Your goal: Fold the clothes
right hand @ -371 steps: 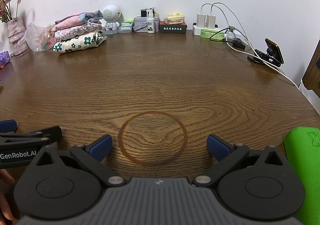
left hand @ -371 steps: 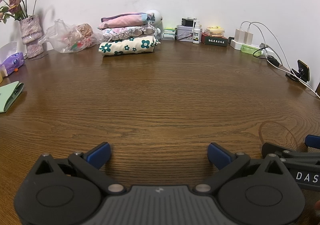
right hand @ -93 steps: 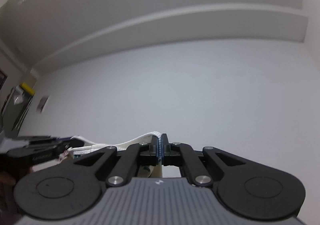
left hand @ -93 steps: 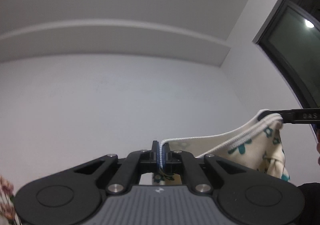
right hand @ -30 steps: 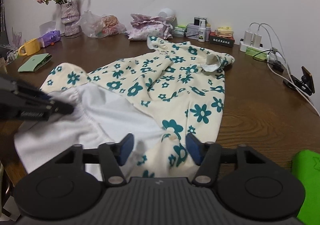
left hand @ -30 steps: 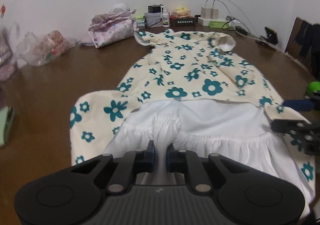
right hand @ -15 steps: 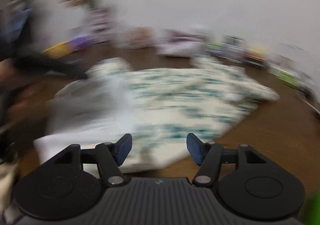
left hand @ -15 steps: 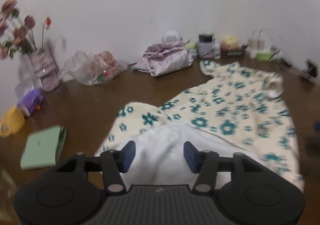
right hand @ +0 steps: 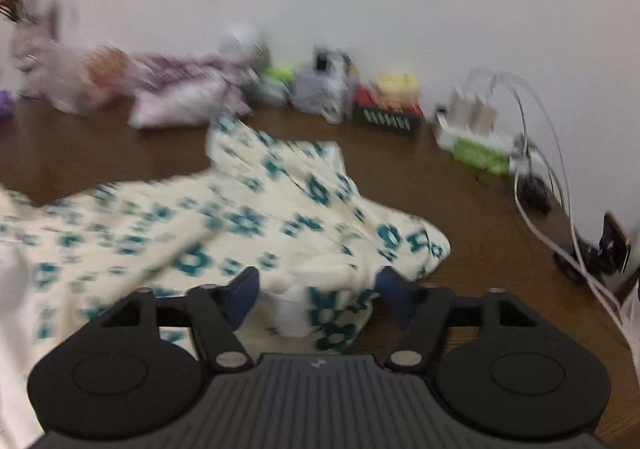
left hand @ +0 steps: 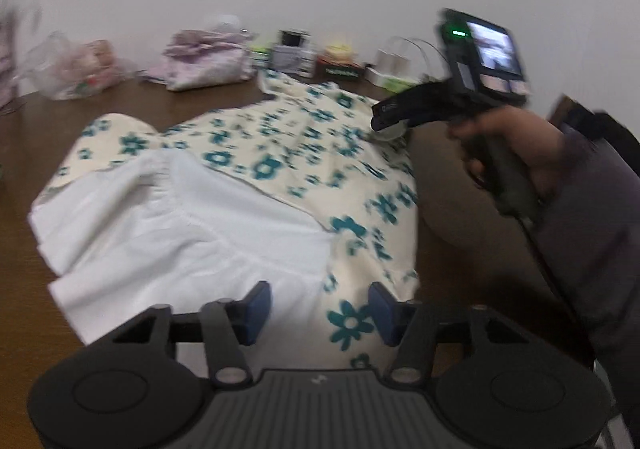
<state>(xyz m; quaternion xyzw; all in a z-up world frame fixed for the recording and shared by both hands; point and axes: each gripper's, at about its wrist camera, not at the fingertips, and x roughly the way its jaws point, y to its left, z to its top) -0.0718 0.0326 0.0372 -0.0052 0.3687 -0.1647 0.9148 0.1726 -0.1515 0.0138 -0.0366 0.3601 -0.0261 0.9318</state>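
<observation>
Bottom of the left wrist view: the left gripper (left hand: 318, 307) has its blue-padded fingers (left hand: 256, 305) spread wide, gripping nothing, poised over the near hem of the floral dress (left hand: 280, 153). The dress lies spread on the brown wooden table (left hand: 24, 249), filling the middle of the frame, its white lining (left hand: 180, 225) turned up and exposed at lower left. Over at the right edge, a hand (left hand: 516, 145) in a dark sleeve grips the right gripper's handle, its small screen lit at the upper right, the nose aimed at the dress's far side.

Switch to the right wrist view: the right gripper (right hand: 318, 295) sits at the bottom with fingers parted, nothing between them, right over a bunched sleeve of the dress. Further up, blurred, a folded clothes pile (right hand: 180, 97) sits left of centre by the wall, small boxes (right hand: 384, 105) in the middle, a power strip (right hand: 472, 141) with white cables at the right, and a vase of flowers (right hand: 28, 29) in the upper left.
</observation>
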